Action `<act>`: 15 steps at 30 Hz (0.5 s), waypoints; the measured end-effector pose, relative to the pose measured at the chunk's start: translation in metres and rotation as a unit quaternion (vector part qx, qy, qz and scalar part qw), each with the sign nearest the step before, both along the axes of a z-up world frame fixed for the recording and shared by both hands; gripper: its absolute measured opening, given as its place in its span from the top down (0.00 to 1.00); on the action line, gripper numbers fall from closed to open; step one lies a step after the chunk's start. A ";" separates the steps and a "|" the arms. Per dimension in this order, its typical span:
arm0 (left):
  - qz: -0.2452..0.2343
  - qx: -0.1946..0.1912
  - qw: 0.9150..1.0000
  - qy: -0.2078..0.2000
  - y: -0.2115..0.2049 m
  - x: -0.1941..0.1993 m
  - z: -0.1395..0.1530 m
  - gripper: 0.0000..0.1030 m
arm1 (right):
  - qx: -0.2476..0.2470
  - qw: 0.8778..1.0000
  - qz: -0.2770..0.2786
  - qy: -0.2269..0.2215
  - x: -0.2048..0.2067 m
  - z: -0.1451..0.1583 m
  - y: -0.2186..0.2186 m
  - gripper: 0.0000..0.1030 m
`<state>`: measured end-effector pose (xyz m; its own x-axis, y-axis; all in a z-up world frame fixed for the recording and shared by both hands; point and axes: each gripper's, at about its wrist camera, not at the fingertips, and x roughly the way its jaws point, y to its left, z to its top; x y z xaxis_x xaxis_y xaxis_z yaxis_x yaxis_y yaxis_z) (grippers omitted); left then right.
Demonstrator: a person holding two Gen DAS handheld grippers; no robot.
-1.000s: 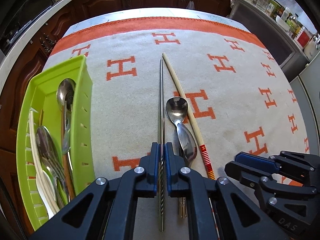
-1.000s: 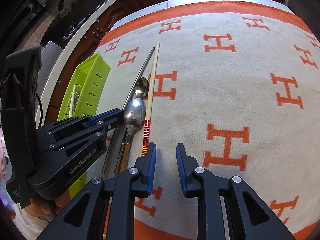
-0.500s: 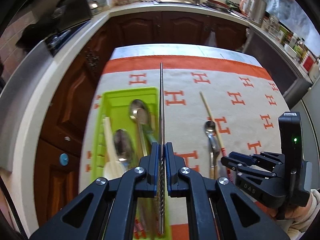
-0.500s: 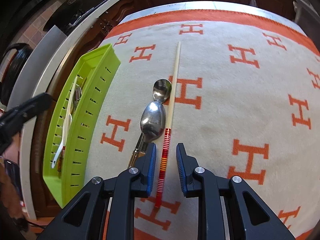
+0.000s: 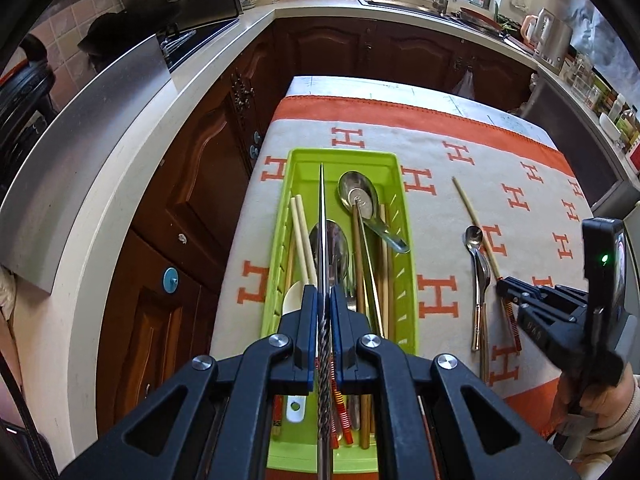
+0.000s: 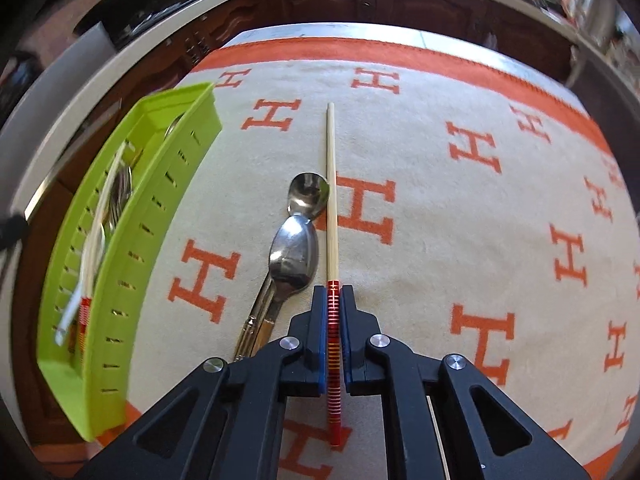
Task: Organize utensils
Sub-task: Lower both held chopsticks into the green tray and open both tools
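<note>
Honestly, we've got the left gripper (image 5: 324, 300) pinching the metal chopstick (image 5: 322, 216) above the green tray (image 5: 402, 200), while the right gripper's (image 6: 333, 300) fingers have just closed on the bamboo chopstick (image 6: 331, 200), right of that tray. Gripped near one end, either could swing and slip.

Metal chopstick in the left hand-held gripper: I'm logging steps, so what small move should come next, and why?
Probably lower and release it. The left hand-held gripper is shut on the metal chopstick, which hangs lengthwise above the green tray where other utensils already lie.
</note>
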<state>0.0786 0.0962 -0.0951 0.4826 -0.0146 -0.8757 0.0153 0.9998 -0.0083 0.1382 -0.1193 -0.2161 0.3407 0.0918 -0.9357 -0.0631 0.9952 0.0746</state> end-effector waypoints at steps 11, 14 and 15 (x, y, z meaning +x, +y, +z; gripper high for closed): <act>0.005 -0.020 1.000 -0.007 0.015 -0.009 -0.002 0.96 | 0.099 0.992 -0.066 -0.034 -0.022 0.063 -0.034 0.95; -0.009 -0.026 1.000 -0.007 0.013 -0.012 -0.003 0.89 | 0.115 0.991 -0.051 -0.043 -0.030 0.085 -0.021 0.95; -0.012 -0.027 1.000 -0.009 0.012 -0.013 -0.003 0.86 | 0.117 0.991 -0.046 -0.044 -0.034 0.092 -0.016 0.95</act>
